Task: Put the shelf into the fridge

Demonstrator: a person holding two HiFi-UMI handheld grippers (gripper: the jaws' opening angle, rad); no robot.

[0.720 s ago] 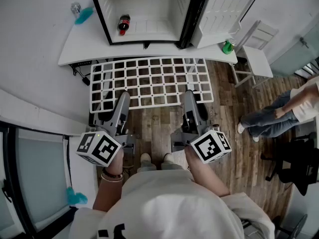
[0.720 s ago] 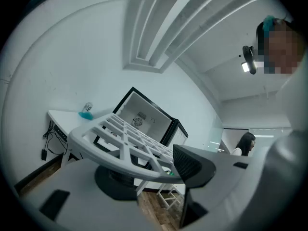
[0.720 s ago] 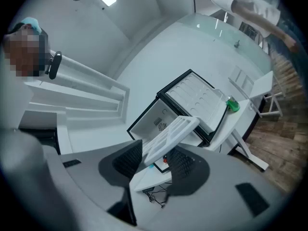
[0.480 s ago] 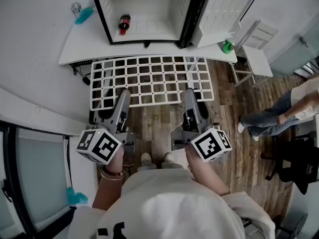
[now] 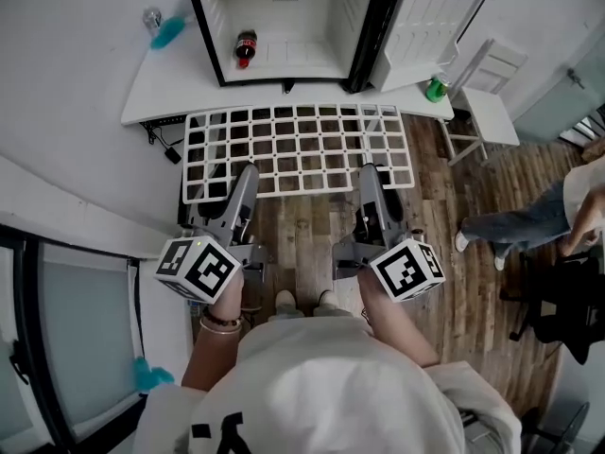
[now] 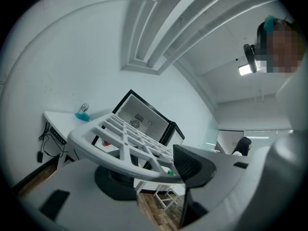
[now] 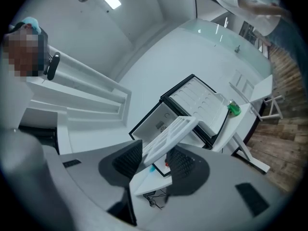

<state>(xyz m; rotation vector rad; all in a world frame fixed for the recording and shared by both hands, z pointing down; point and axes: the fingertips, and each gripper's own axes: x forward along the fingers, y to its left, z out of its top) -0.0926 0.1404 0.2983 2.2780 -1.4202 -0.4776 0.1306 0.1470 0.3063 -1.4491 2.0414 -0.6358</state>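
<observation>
Shelf (image 5: 301, 149), a white grid, was held roughly level in the air over the wooden floor (image 5: 302, 239), with its far edge close to the front edge of the white table (image 5: 170, 88). It was not in the fridge (image 5: 321, 8). Left gripper (image 5: 248, 173) was clamped on the shelf's near edge toward the left. Right gripper (image 5: 371, 173) was clamped on the same edge toward the right. In the left gripper view the shelf's rim (image 6: 120, 138) ran across between the two pads of the left gripper (image 6: 151, 172), gripped by them, and the grid stretched toward the fridge (image 6: 144, 117). In the right gripper view the shelf (image 7: 173, 131) was pinched edge-on between the pads of the right gripper (image 7: 156, 160). The fridge stood on the table with its door (image 5: 425, 22) swung open to the right. A bottle (image 5: 246, 48) with a red label lay on the fridge floor at the left side. On the table, a teal object (image 5: 170, 31) and a can (image 5: 151, 17) sat left of the fridge. A green object (image 5: 435, 89) sat near the table's right end, below the open door. A white chair (image 5: 487, 102) stood just beyond that end. Another person (image 5: 529, 220) was at the right edge of the head view.
</observation>
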